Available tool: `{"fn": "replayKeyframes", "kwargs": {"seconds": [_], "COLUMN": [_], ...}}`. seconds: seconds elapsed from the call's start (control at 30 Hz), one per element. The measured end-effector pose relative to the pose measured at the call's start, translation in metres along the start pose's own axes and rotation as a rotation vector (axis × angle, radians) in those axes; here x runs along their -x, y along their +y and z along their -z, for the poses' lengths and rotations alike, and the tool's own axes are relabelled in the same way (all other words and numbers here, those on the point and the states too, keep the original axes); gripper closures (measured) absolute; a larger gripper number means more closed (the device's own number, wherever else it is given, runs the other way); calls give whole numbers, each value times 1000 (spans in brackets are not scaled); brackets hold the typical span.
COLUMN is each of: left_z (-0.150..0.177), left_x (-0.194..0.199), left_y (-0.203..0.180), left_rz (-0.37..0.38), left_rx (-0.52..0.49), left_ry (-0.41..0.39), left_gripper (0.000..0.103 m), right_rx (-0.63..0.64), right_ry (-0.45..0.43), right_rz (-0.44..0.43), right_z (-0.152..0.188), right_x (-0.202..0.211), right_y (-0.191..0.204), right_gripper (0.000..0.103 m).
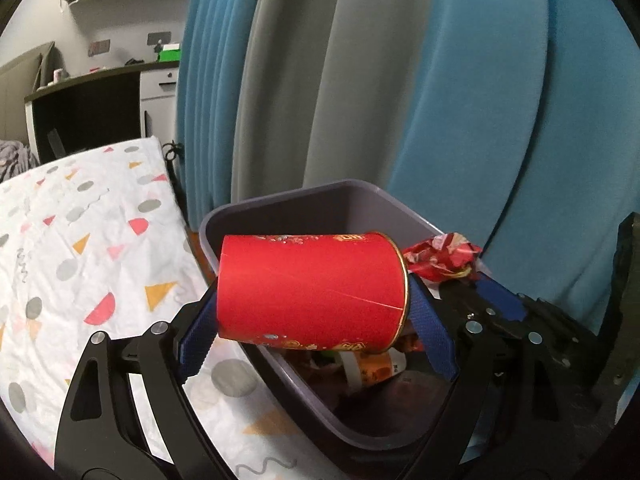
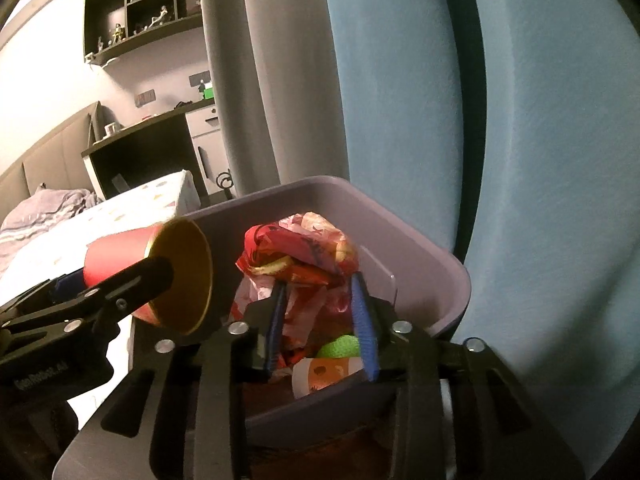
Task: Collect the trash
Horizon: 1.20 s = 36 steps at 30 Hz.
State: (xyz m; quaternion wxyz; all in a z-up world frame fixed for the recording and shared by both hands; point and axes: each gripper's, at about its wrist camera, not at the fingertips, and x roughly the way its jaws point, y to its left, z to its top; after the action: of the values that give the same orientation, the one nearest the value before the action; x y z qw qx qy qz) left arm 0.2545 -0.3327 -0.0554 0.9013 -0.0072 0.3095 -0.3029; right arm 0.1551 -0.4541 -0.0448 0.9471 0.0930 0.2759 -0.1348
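Red paper cup [image 1: 312, 292] in left tongs [image 1: 316, 320] over bin [image 1: 280, 204]

Grey plastic bin [image 1: 280, 204] sits centre frame, between patterned bed sheet [image 1: 80, 240] at left and blue-grey curtains [image 1: 400, 80] behind. Red paper cup [image 1: 312, 292] lies sideways above bin's left rim; crumpled red wrapper [image 2: 304, 248] to its right, over bin's interior.
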Motion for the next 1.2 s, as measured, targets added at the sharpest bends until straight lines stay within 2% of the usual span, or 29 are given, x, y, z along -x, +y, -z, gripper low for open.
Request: {"fn": "replayKeyframes", "kwargs": {"seconds": [0.23,0.3,0.5,0.67,0.73,0.8,0.93,0.97,1.2], "left_z": [0,0,0,-1,0,2,7,10,32], "left_x": [-2,-1,1,5,11,19,43,51,115], "left_y": [10,14,10,8,9,10,17,20,45], "left_rz": [4,23,74,70,45,12,-98,-125,-253], "left_rx": [52,75,82,79,75,66,41,37,13], "left_ry": [25,28,33,24,11,3,-24,-35,-66], "left_gripper": [9,8,7,7,7,7,7,6,6], "right_rx": [2,-8,-20,-21,-9,6,33,38,59], "right_ry": [7,4,2,-3,-10,-27,-55,-63,-106], "right_rz": [7,9,24,35,42,45,54,59,60], "right_z": [0,0,2,5,5,5,7,7,11], "right_x": [-4,-2,4,12,16,22,36,41,73], "right_y": [-4,-6,-12,-13,-11,-7,3,6,36], "right_gripper": [58,52,47,45,43,36,26,21,11]}}
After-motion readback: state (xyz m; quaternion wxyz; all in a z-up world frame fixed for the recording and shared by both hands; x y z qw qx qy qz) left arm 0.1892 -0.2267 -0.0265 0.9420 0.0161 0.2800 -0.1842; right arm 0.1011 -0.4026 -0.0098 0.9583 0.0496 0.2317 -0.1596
